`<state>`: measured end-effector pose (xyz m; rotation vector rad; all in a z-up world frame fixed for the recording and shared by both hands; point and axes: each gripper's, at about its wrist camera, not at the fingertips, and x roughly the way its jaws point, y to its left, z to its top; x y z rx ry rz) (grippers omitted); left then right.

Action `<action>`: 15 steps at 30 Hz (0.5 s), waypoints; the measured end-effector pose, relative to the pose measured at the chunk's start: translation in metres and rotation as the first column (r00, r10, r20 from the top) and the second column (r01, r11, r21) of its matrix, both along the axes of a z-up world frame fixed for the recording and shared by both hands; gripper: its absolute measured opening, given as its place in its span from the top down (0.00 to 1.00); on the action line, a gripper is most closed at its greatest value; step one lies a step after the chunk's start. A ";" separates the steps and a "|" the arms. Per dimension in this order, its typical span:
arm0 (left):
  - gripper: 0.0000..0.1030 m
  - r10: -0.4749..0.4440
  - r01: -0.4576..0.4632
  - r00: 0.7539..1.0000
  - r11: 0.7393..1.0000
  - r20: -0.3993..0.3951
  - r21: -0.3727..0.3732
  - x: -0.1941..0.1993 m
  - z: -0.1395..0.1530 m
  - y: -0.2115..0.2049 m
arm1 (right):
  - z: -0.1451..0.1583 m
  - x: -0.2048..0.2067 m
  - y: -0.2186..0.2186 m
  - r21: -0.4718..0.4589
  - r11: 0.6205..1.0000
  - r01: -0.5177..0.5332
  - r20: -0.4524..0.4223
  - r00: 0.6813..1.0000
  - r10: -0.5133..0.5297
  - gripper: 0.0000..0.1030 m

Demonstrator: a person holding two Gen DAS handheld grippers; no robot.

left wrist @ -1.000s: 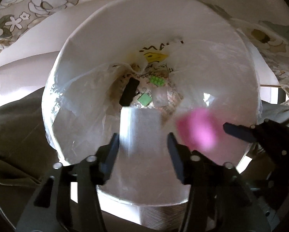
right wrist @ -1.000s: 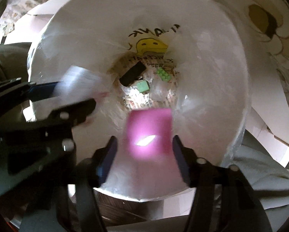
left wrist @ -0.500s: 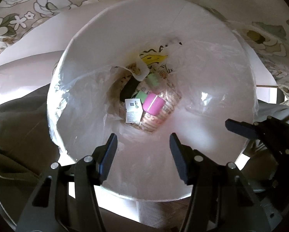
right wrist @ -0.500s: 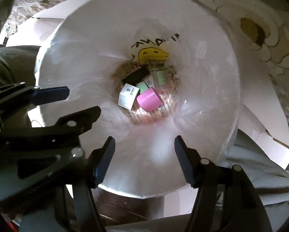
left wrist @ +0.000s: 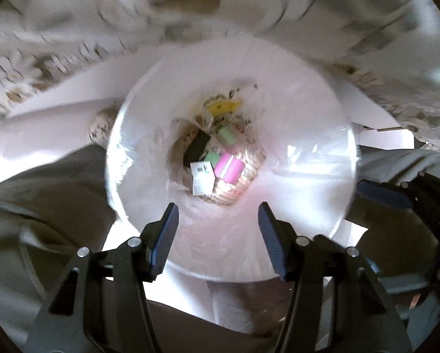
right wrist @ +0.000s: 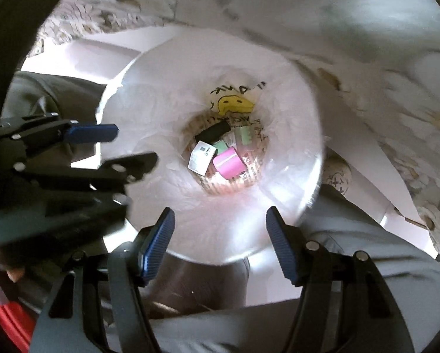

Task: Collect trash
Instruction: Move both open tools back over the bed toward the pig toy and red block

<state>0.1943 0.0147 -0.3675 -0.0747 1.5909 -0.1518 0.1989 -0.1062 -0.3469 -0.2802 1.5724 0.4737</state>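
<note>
A white bin lined with a clear plastic bag (left wrist: 293, 135) (right wrist: 167, 111) sits below both grippers. At its bottom lie a pink box (left wrist: 229, 168) (right wrist: 228, 163), a white box with a printed label (left wrist: 202, 178) (right wrist: 201, 157), a black piece (left wrist: 197, 146) (right wrist: 213, 130) and green pieces (left wrist: 227, 135) (right wrist: 243, 136). My left gripper (left wrist: 218, 225) is open and empty above the bin's near rim. My right gripper (right wrist: 220, 231) is open and empty above the near rim too. The left gripper also shows at the left of the right wrist view (right wrist: 102, 147).
A floral cloth (left wrist: 72, 29) (right wrist: 367, 58) lies beyond the bin. White cardboard sheets (left wrist: 72, 88) (right wrist: 375, 158) lie under the bin. Grey-green fabric (left wrist: 43, 182) (right wrist: 367, 250) lies on both near sides. A red edge (right wrist: 11, 320) shows at the lower left.
The pink box and the white box dropped out of my grippers into the bin. Both grippers have since risen away from the bin, which looks smaller now.
</note>
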 end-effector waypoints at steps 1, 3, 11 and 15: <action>0.45 -0.012 0.012 1.000 1.000 0.025 0.007 -0.001 0.010 0.002 | 0.007 -0.002 -0.004 0.001 1.000 0.003 0.013 1.000 -0.003 0.35; 0.45 -0.032 0.031 0.998 0.999 0.062 0.017 -0.003 0.029 0.005 | 0.021 -0.006 -0.010 0.005 1.000 0.001 0.046 0.999 -0.001 0.35; 0.43 -0.039 0.043 0.971 0.999 0.237 -0.012 -0.010 0.130 0.029 | 0.107 -0.012 -0.030 0.111 0.994 0.009 0.220 0.975 -0.033 0.34; 0.42 -0.047 0.048 0.951 0.999 0.305 0.004 -0.010 0.174 0.033 | 0.156 -0.014 -0.035 0.118 0.993 -0.025 0.350 0.937 -0.019 0.24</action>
